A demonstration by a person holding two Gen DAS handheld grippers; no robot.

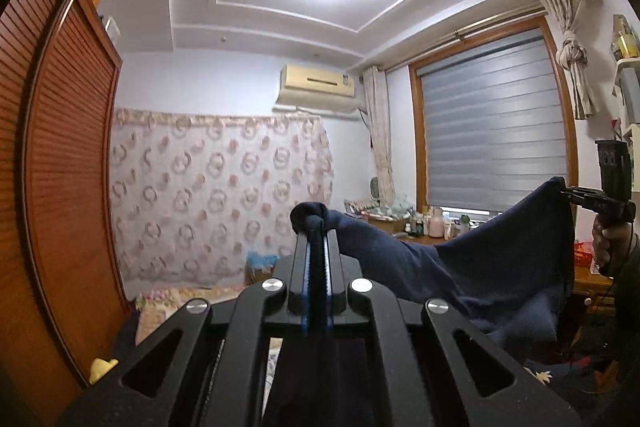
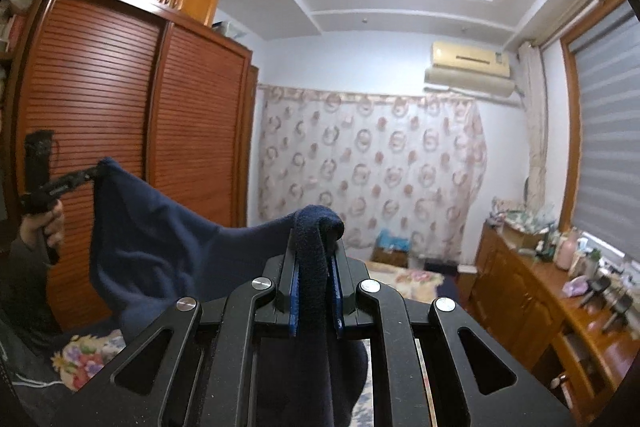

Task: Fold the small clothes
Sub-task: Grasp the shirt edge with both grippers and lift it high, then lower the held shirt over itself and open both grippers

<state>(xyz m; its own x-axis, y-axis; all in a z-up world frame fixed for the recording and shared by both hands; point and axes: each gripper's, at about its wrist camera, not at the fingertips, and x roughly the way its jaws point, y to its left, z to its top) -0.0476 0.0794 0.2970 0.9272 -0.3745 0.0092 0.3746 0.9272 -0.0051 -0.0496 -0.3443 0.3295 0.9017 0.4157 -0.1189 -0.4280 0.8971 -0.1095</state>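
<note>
Left wrist view: the left gripper (image 1: 316, 227) and right gripper (image 1: 568, 191) are each pinching a corner of the navy garment (image 1: 500, 247), which is hanging across the lower right of the frame, being spread out before laying it flat.

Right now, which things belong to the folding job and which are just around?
Job: navy garment, left claw and right claw, each shut on a corner of it.

Around: wardrobe, floral curtain, air conditioner, blind, cluttered sideboard.
</note>
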